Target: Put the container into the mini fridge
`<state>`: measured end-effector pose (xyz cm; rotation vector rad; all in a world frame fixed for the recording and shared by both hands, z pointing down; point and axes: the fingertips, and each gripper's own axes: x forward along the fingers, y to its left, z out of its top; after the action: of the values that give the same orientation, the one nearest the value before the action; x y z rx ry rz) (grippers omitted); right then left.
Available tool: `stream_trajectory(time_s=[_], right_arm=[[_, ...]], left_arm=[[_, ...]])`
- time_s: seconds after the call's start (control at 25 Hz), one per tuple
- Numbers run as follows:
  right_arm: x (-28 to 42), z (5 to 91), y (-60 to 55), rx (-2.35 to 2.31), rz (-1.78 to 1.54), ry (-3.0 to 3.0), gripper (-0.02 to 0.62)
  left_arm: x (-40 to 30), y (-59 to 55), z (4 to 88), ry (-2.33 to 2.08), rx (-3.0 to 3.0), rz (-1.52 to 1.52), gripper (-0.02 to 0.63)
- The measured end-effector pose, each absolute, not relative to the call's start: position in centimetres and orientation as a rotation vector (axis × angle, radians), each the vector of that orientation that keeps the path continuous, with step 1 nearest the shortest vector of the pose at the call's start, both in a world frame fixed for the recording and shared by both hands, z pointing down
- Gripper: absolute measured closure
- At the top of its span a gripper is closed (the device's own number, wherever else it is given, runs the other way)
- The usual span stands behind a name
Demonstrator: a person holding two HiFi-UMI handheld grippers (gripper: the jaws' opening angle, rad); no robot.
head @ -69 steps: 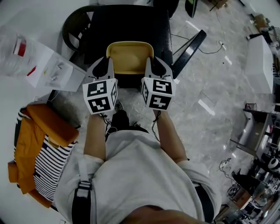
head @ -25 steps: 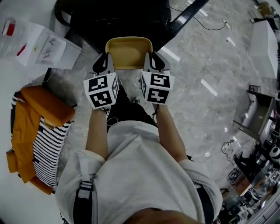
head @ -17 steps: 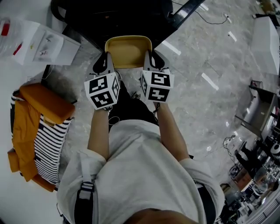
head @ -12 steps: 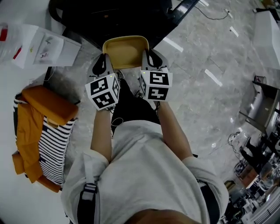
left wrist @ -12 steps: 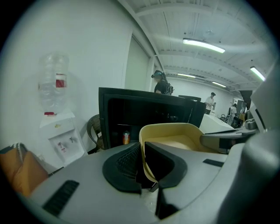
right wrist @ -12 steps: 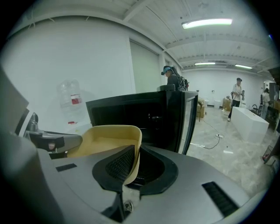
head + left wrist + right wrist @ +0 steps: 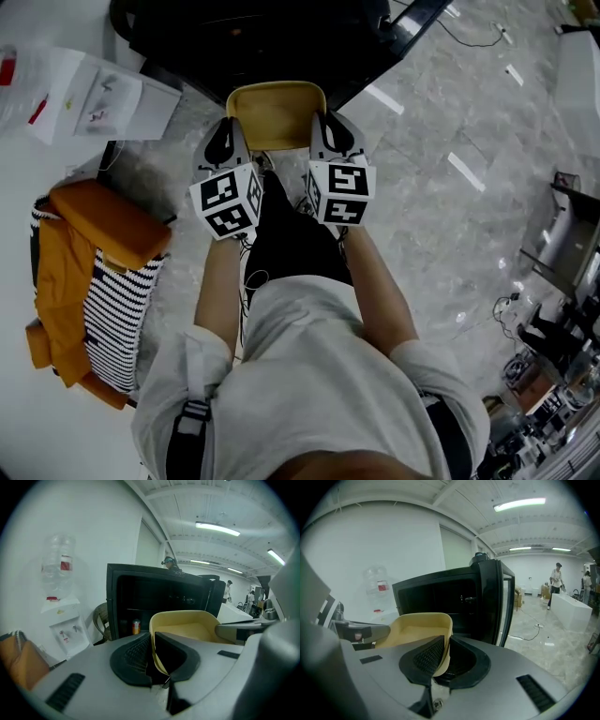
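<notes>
A pale yellow open container (image 7: 276, 112) hangs in front of the black mini fridge (image 7: 262, 37), held between both grippers. My left gripper (image 7: 228, 142) is shut on its left wall (image 7: 157, 644), and my right gripper (image 7: 328, 136) is shut on its right wall (image 7: 444, 644). The container (image 7: 187, 627) looks empty inside. The fridge (image 7: 154, 597) stands open, with its door (image 7: 499, 604) swung out to the right and a small can (image 7: 136, 626) on a shelf inside.
A white water dispenser (image 7: 80, 89) with a clear bottle stands left of the fridge. An orange and striped bag (image 7: 89, 281) lies on the floor at the left. Cables trail over the grey marble floor (image 7: 450, 169) at the right, where shelves with clutter stand. People are far back in the room.
Both grippers have sunk with the container, which now sits lower before the fridge opening. The grip on both walls is unchanged.
</notes>
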<state>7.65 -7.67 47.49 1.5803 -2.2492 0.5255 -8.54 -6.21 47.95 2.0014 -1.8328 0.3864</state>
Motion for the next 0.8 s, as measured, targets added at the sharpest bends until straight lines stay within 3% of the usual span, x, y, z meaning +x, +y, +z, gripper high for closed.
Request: stream_trajectory(time_s=[0.8], right_arm=[[6.3, 52.0, -8.8, 1.557, 0.476, -2.282, 0.534]], left_arm=[[-9.9, -7.3, 53.0, -1.854, 1.990, 0.320, 0.571]])
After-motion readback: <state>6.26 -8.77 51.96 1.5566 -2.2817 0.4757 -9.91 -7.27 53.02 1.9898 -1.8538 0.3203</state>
